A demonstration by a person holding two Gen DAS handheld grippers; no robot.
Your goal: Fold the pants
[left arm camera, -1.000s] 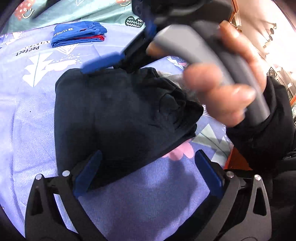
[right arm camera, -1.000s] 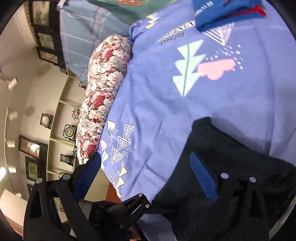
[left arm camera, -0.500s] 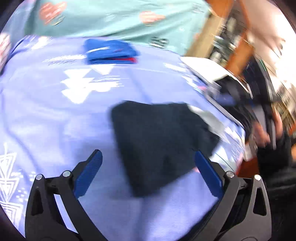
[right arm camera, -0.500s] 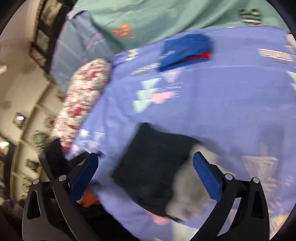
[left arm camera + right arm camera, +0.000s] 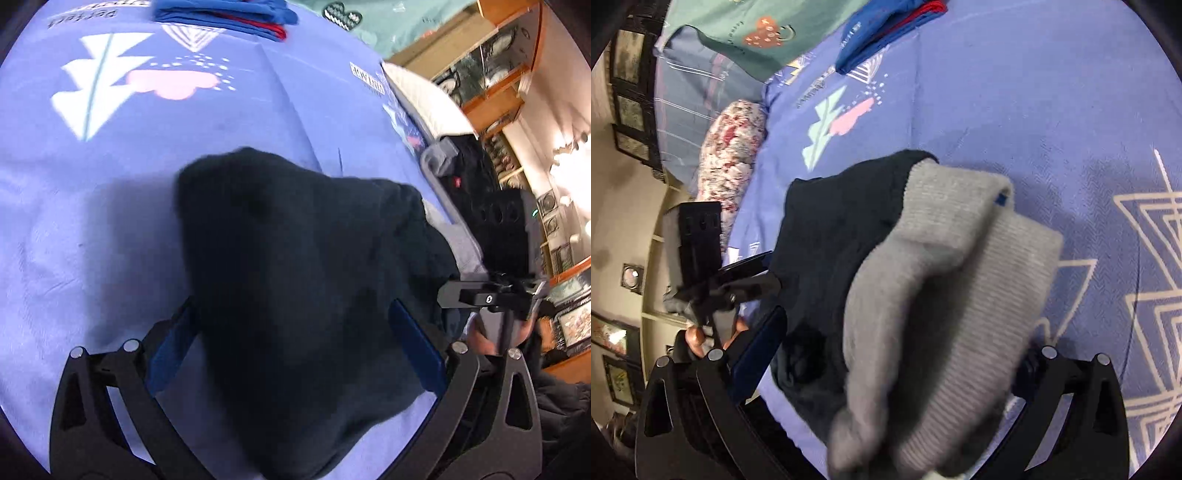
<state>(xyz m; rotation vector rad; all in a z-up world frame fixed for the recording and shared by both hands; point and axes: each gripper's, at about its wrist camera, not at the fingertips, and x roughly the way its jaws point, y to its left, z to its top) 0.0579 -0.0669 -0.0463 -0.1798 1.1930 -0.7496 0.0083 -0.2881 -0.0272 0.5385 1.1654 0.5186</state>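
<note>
Pants (image 5: 295,280): one dark folded bundle with a grey ribbed waistband (image 5: 964,295), on the bed (image 5: 110,206) near its front edge.
Left gripper (image 5: 295,350): jaws wide apart astride the bundle, gripping nothing.
Right gripper (image 5: 886,354): jaws spread around the waistband; grip unclear.
Folded blue clothes (image 5: 221,14): one stack, far edge.

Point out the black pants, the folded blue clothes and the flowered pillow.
black pants (image 5: 295,277): left wrist view, middle of the dark cloth.
folded blue clothes (image 5: 871,33): right wrist view, top blue layer.
flowered pillow (image 5: 731,144): right wrist view, its red and white middle.
</note>
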